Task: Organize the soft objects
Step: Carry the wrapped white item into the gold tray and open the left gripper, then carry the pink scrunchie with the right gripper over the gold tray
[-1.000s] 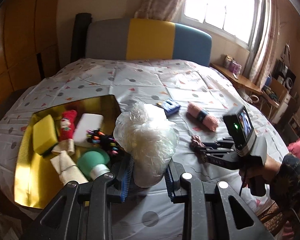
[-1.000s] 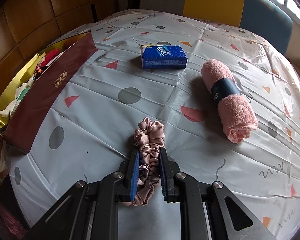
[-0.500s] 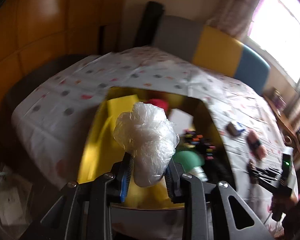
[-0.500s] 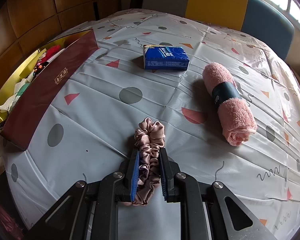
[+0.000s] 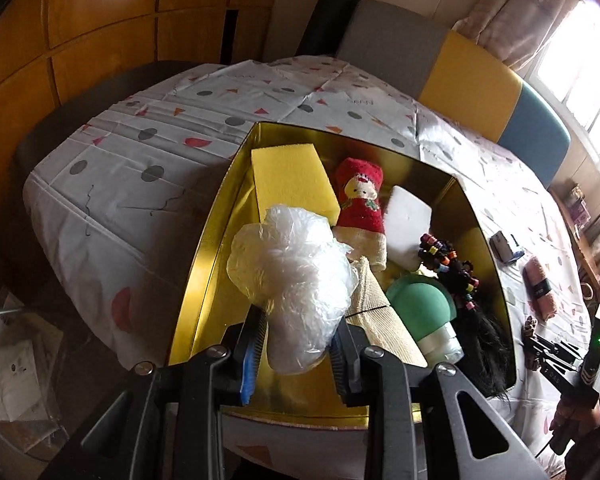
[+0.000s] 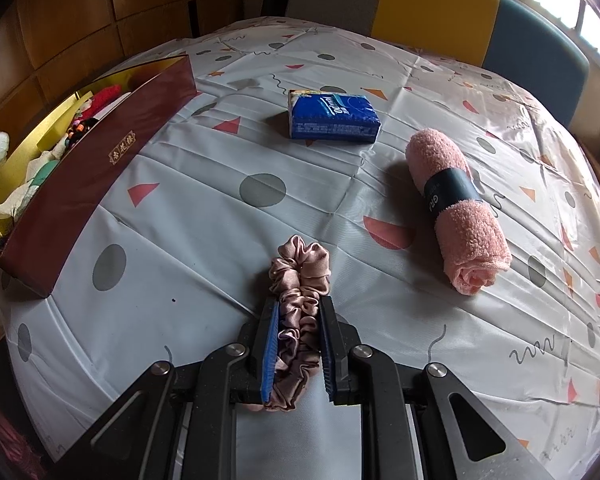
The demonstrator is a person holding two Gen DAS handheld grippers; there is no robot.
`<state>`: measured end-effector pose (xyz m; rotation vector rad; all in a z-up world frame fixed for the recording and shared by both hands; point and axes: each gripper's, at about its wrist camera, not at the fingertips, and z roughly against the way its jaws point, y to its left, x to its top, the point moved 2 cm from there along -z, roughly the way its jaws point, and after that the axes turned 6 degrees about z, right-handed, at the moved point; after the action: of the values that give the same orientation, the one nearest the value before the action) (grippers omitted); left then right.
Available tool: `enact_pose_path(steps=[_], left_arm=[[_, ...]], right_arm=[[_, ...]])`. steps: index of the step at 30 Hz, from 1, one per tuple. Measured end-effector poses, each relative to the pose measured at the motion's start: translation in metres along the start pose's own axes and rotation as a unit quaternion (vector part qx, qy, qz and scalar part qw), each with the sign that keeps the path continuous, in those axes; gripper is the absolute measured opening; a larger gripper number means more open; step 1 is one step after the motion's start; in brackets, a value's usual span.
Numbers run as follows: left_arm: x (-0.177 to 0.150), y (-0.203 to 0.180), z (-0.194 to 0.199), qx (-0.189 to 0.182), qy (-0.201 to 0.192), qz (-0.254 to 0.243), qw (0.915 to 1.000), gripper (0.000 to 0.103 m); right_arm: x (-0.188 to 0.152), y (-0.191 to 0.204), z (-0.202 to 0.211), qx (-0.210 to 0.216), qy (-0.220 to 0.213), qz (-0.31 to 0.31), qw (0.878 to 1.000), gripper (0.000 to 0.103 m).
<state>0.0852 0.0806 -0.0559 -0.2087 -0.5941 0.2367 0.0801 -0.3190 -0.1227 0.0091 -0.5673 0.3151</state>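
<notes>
My left claw pinches a crumpled clear plastic bag above the near end of the gold box, seemingly not touching its floor. My right claw squeezes a pink scrunchie on the bed, right of the box.

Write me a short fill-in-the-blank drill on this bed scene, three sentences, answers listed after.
1. The left gripper is shut on a crumpled clear ____ bag.
2. The right gripper pinches a pink satin ____ against the bedsheet.
3. The rolled pink towel is wrapped by a dark ____ band.

Missing words: plastic; scrunchie; paper
</notes>
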Motion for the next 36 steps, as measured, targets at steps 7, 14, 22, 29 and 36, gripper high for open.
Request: enact_pose_path(steps=[7, 14, 22, 29, 36], left_arm=[[0.003, -0.004, -0.025, 0.029, 0.025, -0.028, 0.9989, 0.032], [0.001, -0.001, -0.034, 0.061, 0.034, -0.038, 0.9968, 0.041], [-0.007, 0.001, -0.013, 0.065, 0.007, -0.042, 0.9970, 0.043], [-0.012, 0.003, 0.003, 0.059, -0.004, -0.042, 0.9974, 0.043], [-0.008, 0.006, 0.015, 0.067, -0.029, -0.029, 0.9969, 0.043]], right_arm=[[0.000, 0.000, 0.000, 0.000, 0.000, -0.001, 1.000, 0.018], [0.000, 0.001, 0.000, -0.001, 0.001, 0.000, 1.000, 0.018], [0.000, 0.001, 0.000, -0.002, 0.001, 0.001, 1.000, 0.019], [0.000, 0.000, -0.001, -0.003, 0.002, 0.003, 1.000, 0.019], [0.000, 0.001, -0.001, -0.005, 0.001, 0.006, 1.000, 0.019]])
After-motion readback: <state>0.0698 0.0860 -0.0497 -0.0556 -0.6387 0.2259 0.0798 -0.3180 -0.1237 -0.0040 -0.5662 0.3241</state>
